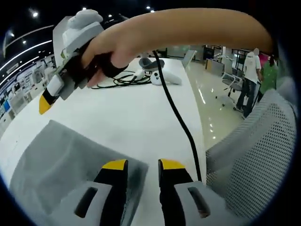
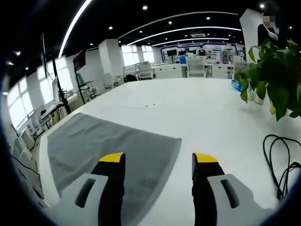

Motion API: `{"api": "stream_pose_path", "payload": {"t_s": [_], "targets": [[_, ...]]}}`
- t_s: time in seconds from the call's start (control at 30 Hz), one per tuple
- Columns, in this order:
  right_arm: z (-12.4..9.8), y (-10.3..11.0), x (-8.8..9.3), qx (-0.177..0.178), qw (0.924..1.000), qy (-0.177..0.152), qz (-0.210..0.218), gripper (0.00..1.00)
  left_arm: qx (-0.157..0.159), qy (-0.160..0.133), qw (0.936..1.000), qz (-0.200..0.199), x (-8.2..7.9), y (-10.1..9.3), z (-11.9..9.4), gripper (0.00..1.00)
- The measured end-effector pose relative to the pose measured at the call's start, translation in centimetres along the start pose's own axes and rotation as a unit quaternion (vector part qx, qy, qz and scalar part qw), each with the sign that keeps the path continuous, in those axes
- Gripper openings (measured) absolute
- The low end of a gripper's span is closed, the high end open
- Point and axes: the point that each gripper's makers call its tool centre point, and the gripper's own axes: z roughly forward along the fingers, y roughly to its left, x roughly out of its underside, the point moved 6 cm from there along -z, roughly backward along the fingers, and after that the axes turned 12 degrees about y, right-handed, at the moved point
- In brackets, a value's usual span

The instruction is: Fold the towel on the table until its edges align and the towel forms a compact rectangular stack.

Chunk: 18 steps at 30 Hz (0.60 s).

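A grey towel (image 1: 61,165) lies flat on the white table (image 1: 141,113), low and left in the left gripper view. My left gripper (image 1: 143,165) hovers over the towel's near right corner, jaws a little apart with nothing between them. A hand carries my right gripper (image 1: 51,94) above the table beyond the towel, its arm crossing the top of the view. In the right gripper view the towel (image 2: 108,146) spreads to the left and runs under the left jaw. There my right gripper (image 2: 159,159) is wide open over the towel's edge and the bare table (image 2: 197,108).
A black cable (image 1: 178,117) trails from the hand down to the right. White controllers and a cable coil (image 1: 155,73) lie at the far table end. A mesh chair (image 1: 254,155) stands at the right edge. A plant (image 2: 273,75) and looped cable (image 2: 282,160) sit on the right.
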Motion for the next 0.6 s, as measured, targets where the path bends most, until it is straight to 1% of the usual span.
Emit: {"api": "stream_pose_path", "payload": {"t_s": [0.07, 0.17, 0.2, 0.23, 0.3, 0.33, 0.37, 0.4, 0.53, 0.6], "targets": [[0.5, 0.1, 0.1, -0.002, 1.0000, 0.005, 0.002, 0.56, 0.005, 0.009, 0.9999, -0.003, 0.1, -0.1, 0.5, 0.24], [1.2, 0.3, 0.3, -0.004, 0.9999, 0.012, 0.002, 0.55, 0.012, 0.011, 0.9999, -0.006, 0.5, -0.3, 1.2, 0.24], [1.3, 0.3, 0.4, -0.005, 0.9999, 0.014, 0.002, 0.55, 0.014, 0.008, 0.9997, -0.017, 0.8, -0.4, 1.5, 0.24], [1.5, 0.3, 0.4, -0.006, 0.9999, 0.015, 0.002, 0.55, 0.005, -0.023, 0.9994, -0.023, 0.3, -0.2, 1.5, 0.22], [2.0, 0.0, 0.4, -0.007, 0.9998, 0.018, 0.004, 0.54, 0.001, -0.018, 0.9997, -0.018, 0.7, 0.0, 1.5, 0.18], [2.2, -0.1, 0.4, -0.007, 0.9998, 0.018, 0.005, 0.54, -0.009, -0.019, 0.9997, -0.012, 0.8, 0.2, 1.5, 0.14], [2.3, -0.2, 0.4, -0.007, 0.9998, 0.019, 0.005, 0.54, -0.016, -0.023, 0.9996, -0.008, 0.8, 0.3, 1.5, 0.13], [2.4, -0.2, 0.4, -0.007, 0.9998, 0.020, 0.006, 0.54, -0.010, -0.023, 0.9996, -0.011, 0.8, 0.2, 1.5, 0.13], [2.8, -0.2, 0.5, -0.007, 0.9997, 0.022, 0.009, 0.53, -0.020, -0.030, 0.9993, -0.011, 0.9, 0.0, 1.5, 0.13], [3.3, -0.3, 0.6, -0.006, 0.9996, 0.027, 0.005, 0.52, -0.019, -0.039, 0.9990, -0.005, 1.1, 0.1, 1.5, 0.12]]}}
